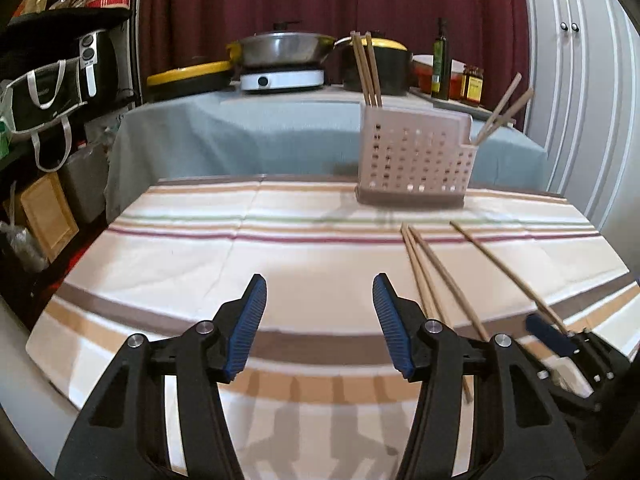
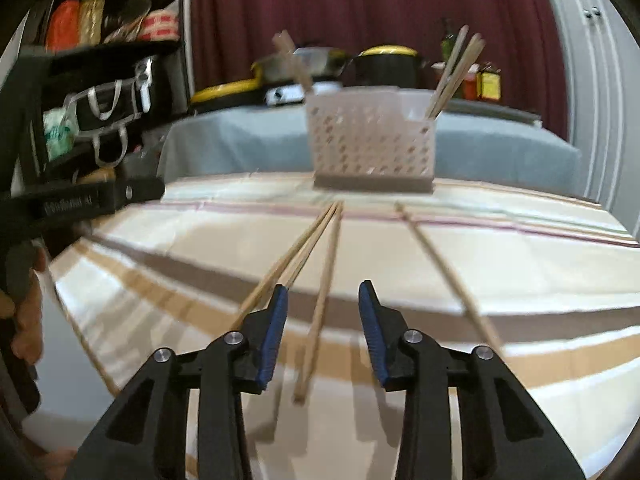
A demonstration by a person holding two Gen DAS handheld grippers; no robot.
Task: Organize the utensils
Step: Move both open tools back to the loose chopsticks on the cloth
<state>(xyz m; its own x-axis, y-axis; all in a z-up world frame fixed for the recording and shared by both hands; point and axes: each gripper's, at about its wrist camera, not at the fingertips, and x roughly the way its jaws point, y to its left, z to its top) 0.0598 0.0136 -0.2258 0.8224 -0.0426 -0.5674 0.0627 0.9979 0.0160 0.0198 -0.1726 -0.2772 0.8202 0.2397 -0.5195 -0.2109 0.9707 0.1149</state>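
Several wooden chopsticks lie loose on the striped tablecloth: three close together (image 1: pixel 430 276) and a single one (image 1: pixel 506 276) further right. A pale perforated utensil holder (image 1: pixel 412 156) stands at the table's far edge, with chopsticks upright in its left end (image 1: pixel 366 68) and in its small right compartment (image 1: pixel 502 110). My left gripper (image 1: pixel 320 286) is open over bare cloth, left of the chopsticks. My right gripper (image 2: pixel 323 290) is open low over the table, and one chopstick (image 2: pixel 320 312) lies in line between its fingers. The holder (image 2: pixel 372 136) is straight ahead of it.
Behind the table, a grey-covered surface holds a pan on a hotplate (image 1: pixel 282 60), a black pot (image 1: pixel 378 66) and bottles (image 1: pixel 440 60). Dark shelving with bags (image 1: pixel 44 92) is at the left and a white cupboard (image 1: pixel 580 80) at the right. A hand (image 2: pixel 24 320) holds the left gripper.
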